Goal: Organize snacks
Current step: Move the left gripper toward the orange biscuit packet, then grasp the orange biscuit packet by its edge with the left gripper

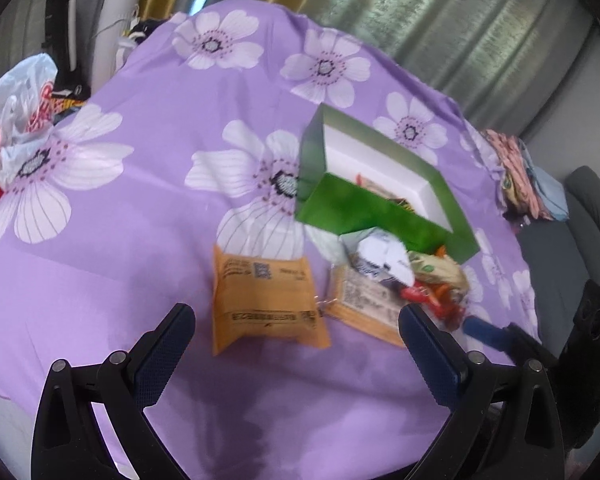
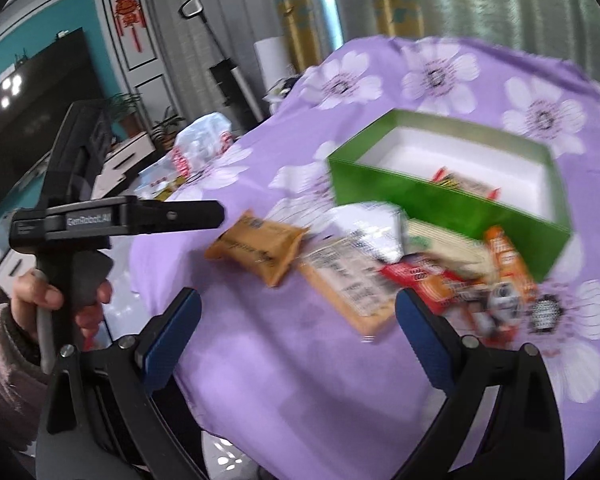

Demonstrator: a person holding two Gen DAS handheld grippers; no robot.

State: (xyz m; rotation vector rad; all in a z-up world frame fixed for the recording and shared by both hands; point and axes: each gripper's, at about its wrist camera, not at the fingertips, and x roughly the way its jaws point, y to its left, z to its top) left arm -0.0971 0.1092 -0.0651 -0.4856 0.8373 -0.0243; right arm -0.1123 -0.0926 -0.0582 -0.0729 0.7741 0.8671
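you hold both grippers spread wide and empty above a table draped in a purple flowered cloth (image 1: 140, 200), with the snacks piled just ahead of you. the left gripper (image 1: 296, 332) hangs over an orange packet (image 1: 266, 300) that lies flat and apart from the rest, a likely first pick because nothing crowds it. the right gripper (image 2: 298, 320) frames a tan packet (image 2: 352, 284) with printed text, at the near edge of a heap that also holds a white wrapper (image 2: 374, 228) and red and orange packets (image 2: 460, 284). the heap sits against the near wall of an open green box (image 2: 440, 204), which seems to be where the snacks are meant to go; a few wrappers already lie inside on its white lining. from the right wrist you see what the left wrist does not: your left hand (image 2: 56, 296) wrapped around the left gripper's black handle, a dark screen and a teal wall behind it, and more of the box's floor. from the left wrist you see the orange packet's printed face more squarely, a white plastic bag (image 1: 20, 96) at the far left edge, and folded cloth (image 1: 528, 176) beyond the box. both views are blurred, so labels cannot be read.
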